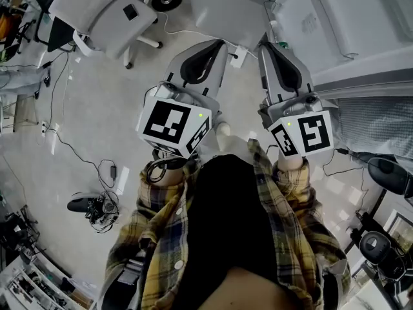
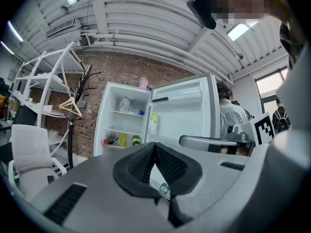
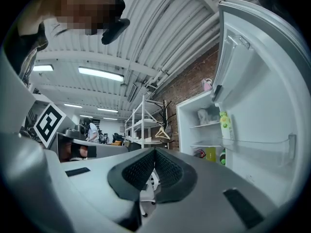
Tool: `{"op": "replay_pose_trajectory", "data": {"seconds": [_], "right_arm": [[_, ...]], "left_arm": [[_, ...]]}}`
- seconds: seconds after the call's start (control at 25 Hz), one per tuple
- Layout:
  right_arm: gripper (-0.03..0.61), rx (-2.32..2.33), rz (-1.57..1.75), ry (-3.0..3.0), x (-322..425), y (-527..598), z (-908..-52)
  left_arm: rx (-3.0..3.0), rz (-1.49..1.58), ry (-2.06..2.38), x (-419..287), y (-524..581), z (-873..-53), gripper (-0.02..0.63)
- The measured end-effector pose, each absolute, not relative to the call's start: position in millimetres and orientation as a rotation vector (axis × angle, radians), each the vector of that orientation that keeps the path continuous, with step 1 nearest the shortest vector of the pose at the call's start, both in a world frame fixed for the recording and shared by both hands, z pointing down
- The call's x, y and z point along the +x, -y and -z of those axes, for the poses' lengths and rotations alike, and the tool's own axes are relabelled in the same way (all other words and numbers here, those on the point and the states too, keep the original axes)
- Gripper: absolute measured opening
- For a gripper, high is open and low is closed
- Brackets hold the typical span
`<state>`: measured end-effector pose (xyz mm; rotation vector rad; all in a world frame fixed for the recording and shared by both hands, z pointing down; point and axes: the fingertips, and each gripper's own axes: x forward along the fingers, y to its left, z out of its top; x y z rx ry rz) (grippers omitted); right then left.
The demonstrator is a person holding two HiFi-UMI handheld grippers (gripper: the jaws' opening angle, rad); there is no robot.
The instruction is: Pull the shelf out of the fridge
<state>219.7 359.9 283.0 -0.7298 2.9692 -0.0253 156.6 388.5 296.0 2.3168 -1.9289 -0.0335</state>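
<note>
Open fridge (image 2: 127,122) apparently unobstructed; chair (image 2: 29,152) aside

My left gripper (image 2: 155,144) and right gripper (image 3: 155,150) were grey, with black textured pads (image 2: 171,165). Their marker cubes (image 1: 173,126) carried black-and-white squares. My shirt (image 1: 161,237) was yellow-and-dark plaid. At centre frame, the fridge (image 2: 127,125) was white and the wall (image 2: 114,69) was red-brown brick.

This is a lab-like workspace, with brick wall (image 2: 124,72), corrugated ceiling (image 2: 146,18), office chair (image 1: 97,8) and floor cables (image 1: 102,215).
</note>
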Motion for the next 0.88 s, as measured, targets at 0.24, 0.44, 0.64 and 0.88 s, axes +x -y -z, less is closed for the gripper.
{"op": "replay_pose_trajectory", "data": {"seconds": [0.24,0.44,0.64,0.88], "right_arm": [[0.018,-0.717,0.059,-2.972,190,-348,-291],[0.018,-0.737,0.085,-2.949,150,-328,-288],[0.018,-0.793,0.085,-2.928,101,-293,-285],[0.018,-0.905,0.067,-2.893,58,-253,-278]], "left_arm": [[2.275,0.024,1.949,122,-381,-304,0.004],[2.283,0.042,1.927,78,-361,-301,0.005],[2.316,0.037,1.888,27,-325,-299,0.005],[2.388,0.043,1.814,-21,-283,-293,0.004]]}}
